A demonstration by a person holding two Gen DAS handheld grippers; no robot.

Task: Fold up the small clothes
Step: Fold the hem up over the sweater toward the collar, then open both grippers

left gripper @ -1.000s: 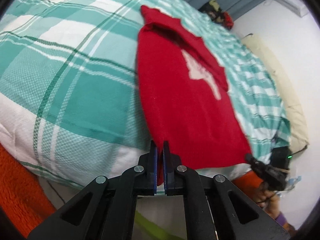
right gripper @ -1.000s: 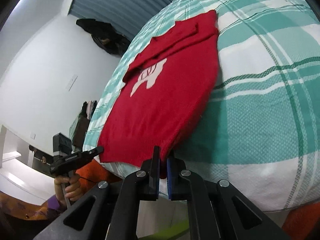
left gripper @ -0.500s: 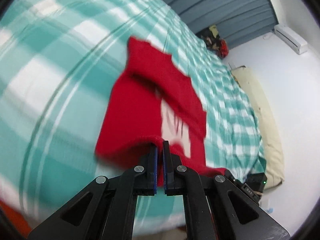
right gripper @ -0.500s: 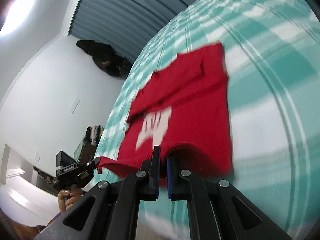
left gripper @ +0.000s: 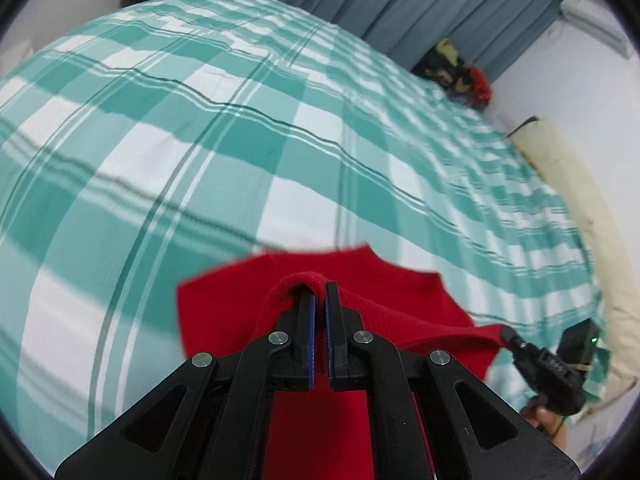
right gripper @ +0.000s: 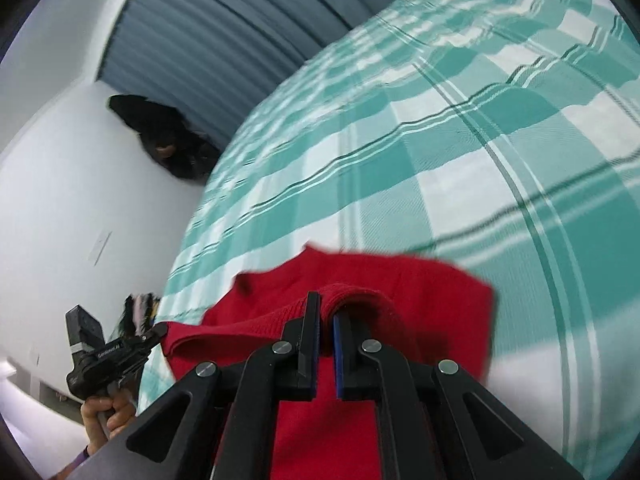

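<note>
Both tongs are clamped on the hem of the red sweater (left gripper: 240, 300), which is doubled over on the near part of the bed's green-and-white checked cover (left gripper: 200, 140). The left gripper (left gripper: 319, 300) pinches a fold of red knit that drapes over its tips; the right gripper (right gripper: 326, 312) does the same at the other corner, with the hem stretched between them. A blue curtain (right gripper: 208, 40) hangs at the far wall.

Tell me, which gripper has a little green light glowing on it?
The right gripper: in the left wrist view, the black box behind it shows a small green light. The left gripper has a similar box with no light showing.
</note>
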